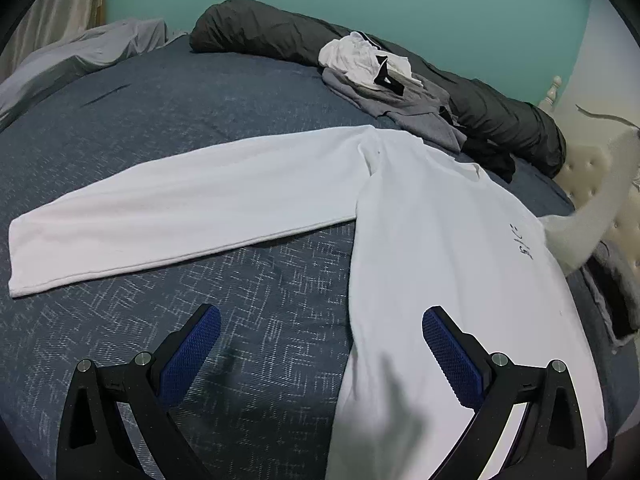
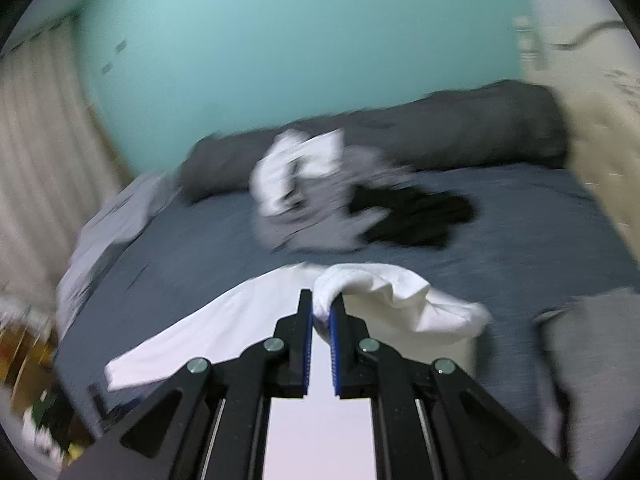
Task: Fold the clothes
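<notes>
A white long-sleeved shirt (image 1: 432,240) lies flat on the blue bedspread (image 1: 160,120), one sleeve (image 1: 180,208) stretched out to the left. My left gripper (image 1: 320,316) hovers open above the shirt's lower edge, nothing between its blue pads. In the right wrist view my right gripper (image 2: 322,304) is shut on a bunched fold of the white shirt (image 2: 384,292), lifted off the bed. That lifted sleeve shows as a white blur (image 1: 584,236) at the right edge of the left wrist view.
A pile of white, grey and black clothes (image 1: 384,76) sits at the far side of the bed against a dark rolled duvet (image 1: 280,36). A tufted cream headboard (image 1: 596,184) stands at the right. A grey sheet (image 1: 80,52) lies far left.
</notes>
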The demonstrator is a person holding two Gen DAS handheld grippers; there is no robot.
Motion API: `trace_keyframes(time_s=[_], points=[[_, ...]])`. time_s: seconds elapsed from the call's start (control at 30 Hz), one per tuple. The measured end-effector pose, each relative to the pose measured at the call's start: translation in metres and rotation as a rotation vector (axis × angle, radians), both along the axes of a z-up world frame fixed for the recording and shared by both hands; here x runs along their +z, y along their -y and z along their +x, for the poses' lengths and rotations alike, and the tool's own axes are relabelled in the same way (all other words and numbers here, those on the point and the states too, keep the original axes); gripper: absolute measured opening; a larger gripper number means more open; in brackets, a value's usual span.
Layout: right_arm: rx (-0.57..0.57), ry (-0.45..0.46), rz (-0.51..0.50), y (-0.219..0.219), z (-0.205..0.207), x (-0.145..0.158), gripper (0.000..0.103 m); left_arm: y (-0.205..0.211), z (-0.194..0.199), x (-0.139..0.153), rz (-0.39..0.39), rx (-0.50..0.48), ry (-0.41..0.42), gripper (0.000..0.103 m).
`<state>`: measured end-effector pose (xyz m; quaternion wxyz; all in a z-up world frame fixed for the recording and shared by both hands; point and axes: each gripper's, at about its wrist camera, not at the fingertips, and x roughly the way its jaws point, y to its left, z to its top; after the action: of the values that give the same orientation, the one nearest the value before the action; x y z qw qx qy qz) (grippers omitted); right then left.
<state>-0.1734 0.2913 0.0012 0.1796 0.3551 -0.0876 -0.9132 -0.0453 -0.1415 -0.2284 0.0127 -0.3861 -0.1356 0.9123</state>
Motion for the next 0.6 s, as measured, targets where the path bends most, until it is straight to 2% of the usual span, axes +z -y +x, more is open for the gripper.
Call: trace_keyframes(time_s=[0.13, 0.3, 0.4, 0.47, 0.53, 0.6], points=[[0.153, 0.076, -0.001, 0.088, 0.011, -0.046, 0.007, 0.006, 0.006, 0.002, -0.003, 0.006, -0.004, 0.103], [0.292, 0.203, 0.081, 0.176, 0.031, -0.135, 0.007, 0.012, 0.010, -0.001, -0.003, 0.014, 0.001, 0.103], [0.343, 0.275, 0.098, 0.205, 0.040, -0.181, 0.007, 0.014, 0.010, -0.003, -0.004, 0.012, 0.007, 0.103], [0.359, 0.321, 0.122, 0.217, 0.042, -0.206, 0.011, 0.013, 0.009, -0.003, 0.006, 0.004, 0.013, 0.103], [0.345, 0.347, 0.142, 0.222, 0.047, -0.221, 0.012, 0.011, 0.008, -0.003, 0.012, -0.011, 0.016, 0.103], [0.327, 0.355, 0.116, 0.216, 0.049, -0.226, 0.020, 0.006, 0.007, -0.003, 0.012, -0.034, 0.017, 0.103]])
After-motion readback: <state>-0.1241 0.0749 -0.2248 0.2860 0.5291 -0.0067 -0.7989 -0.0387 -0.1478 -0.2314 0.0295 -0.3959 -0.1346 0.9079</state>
